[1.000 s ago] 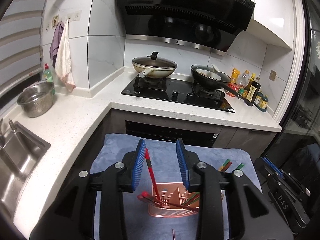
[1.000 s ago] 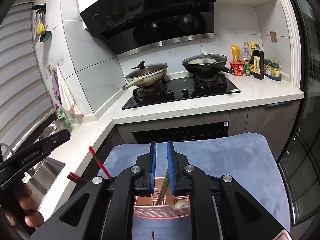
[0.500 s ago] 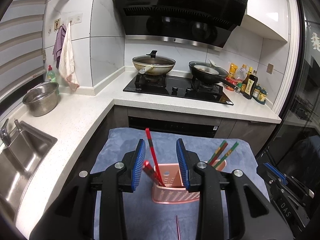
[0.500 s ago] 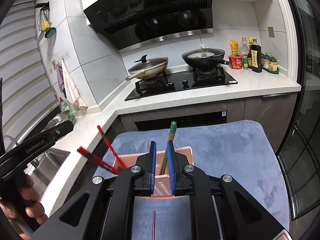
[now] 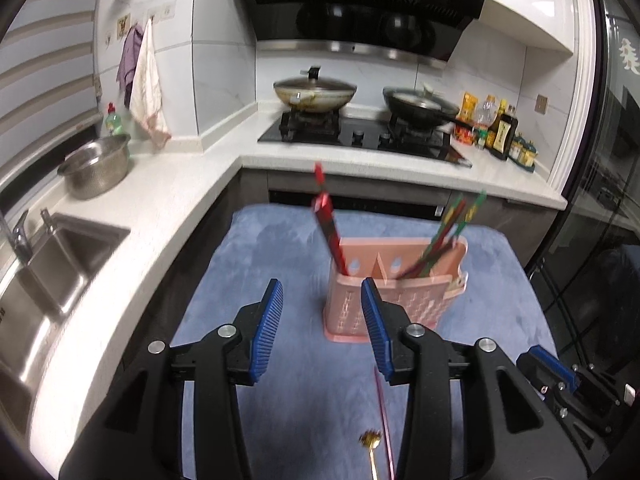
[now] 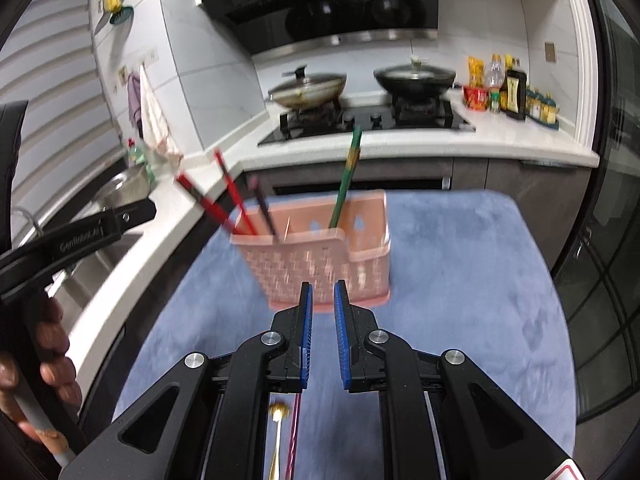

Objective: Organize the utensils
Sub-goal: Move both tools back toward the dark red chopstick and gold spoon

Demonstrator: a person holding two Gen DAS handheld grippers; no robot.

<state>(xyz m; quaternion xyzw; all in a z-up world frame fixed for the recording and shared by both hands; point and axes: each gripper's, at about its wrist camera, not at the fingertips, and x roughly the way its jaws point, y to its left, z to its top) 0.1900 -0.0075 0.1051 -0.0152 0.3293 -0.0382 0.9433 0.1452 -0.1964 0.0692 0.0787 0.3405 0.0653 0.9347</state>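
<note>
A pink utensil holder (image 5: 396,286) stands upright on a blue mat (image 5: 280,248) that covers the tabletop. Red chopsticks (image 5: 329,224) lean out of the holder's left compartment, and green and red chopsticks (image 5: 448,232) lean out of its right compartment. The left gripper (image 5: 322,330) hangs just in front of the holder, near its left side; its jaws have just been opening and stand apart with nothing between them. The right gripper (image 6: 323,334) hovers in front of the holder too, its blue pads almost together, a thin gap between them, holding nothing. In front of the holder, nearer than both grippers, a gold fork (image 5: 372,446) and a thin dark-red stick (image 5: 384,412) lie side by side on the mat. A person's hand (image 6: 44,364) holds the left gripper's handle, to the left of the holder.
</note>
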